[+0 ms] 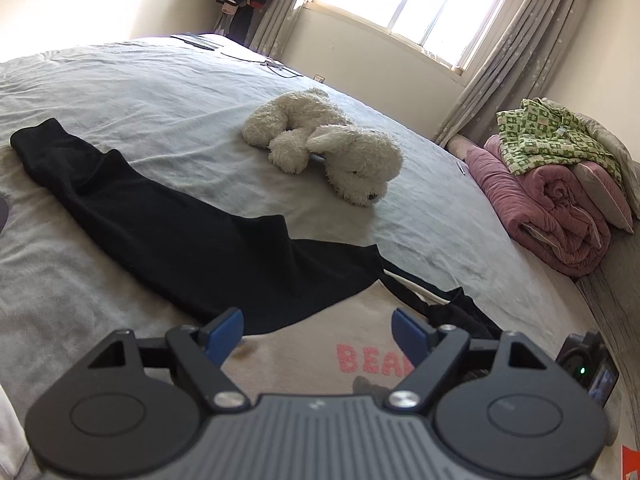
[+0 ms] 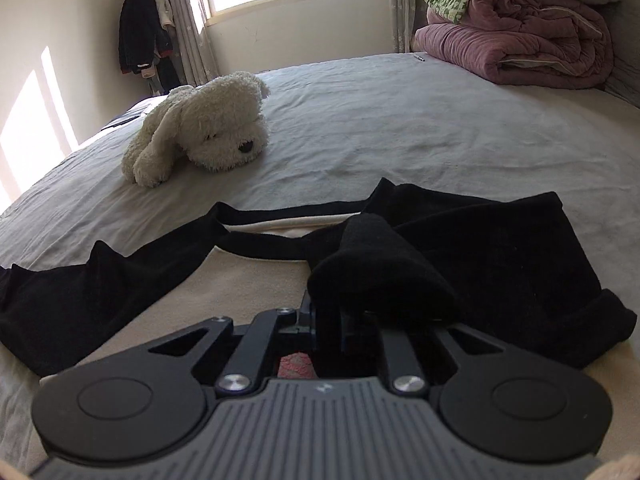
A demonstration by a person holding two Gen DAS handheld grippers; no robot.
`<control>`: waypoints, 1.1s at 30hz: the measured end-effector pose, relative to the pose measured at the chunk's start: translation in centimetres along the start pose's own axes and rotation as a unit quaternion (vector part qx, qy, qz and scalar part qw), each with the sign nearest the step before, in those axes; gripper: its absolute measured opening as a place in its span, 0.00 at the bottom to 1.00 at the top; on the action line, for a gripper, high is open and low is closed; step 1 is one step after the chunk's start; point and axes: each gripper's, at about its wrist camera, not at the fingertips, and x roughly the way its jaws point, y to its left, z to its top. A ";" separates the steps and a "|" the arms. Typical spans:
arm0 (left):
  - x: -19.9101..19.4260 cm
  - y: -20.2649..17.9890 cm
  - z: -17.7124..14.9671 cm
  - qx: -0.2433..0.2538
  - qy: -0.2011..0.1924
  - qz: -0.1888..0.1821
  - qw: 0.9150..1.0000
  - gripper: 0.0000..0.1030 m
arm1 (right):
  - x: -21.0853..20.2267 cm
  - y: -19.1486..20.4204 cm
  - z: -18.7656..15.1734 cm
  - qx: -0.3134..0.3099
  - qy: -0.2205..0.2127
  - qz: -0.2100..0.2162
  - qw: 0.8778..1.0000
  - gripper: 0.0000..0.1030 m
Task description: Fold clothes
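Open grey bed sheet [image 2: 400, 128] far and right of the sweater [image 2: 260, 288], white plush dog [image 2: 208, 128] blocking the far left, folded pink quilt [image 2: 520, 48] stacked at the far right edge.

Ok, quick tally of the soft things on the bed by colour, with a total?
Black and cream: 1, the sweatshirt being folded
White: 1, the plush dog
Pink: 1, the folded quilt
Green check: 1, the garment on top of the quilt
Total: 4
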 end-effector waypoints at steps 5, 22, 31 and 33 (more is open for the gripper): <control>-0.2 0.6 0.3 -0.014 0.004 -0.003 1.000 0.80 | -1.3 -1.0 -0.5 0.037 -0.003 0.033 0.999 0.62; -0.2 1.0 0.4 -0.037 0.007 -0.005 0.999 0.80 | -6.3 -11.9 -3.6 0.445 -0.005 0.184 0.876 0.61; -0.1 2.3 1.1 -0.057 0.008 -0.001 0.998 0.80 | -3.5 -11.2 -1.9 0.524 -0.010 0.124 0.842 0.17; -0.1 3.1 1.4 -0.071 0.008 0.003 0.997 0.80 | -3.7 -10.2 -0.7 0.487 -0.023 0.094 0.868 0.12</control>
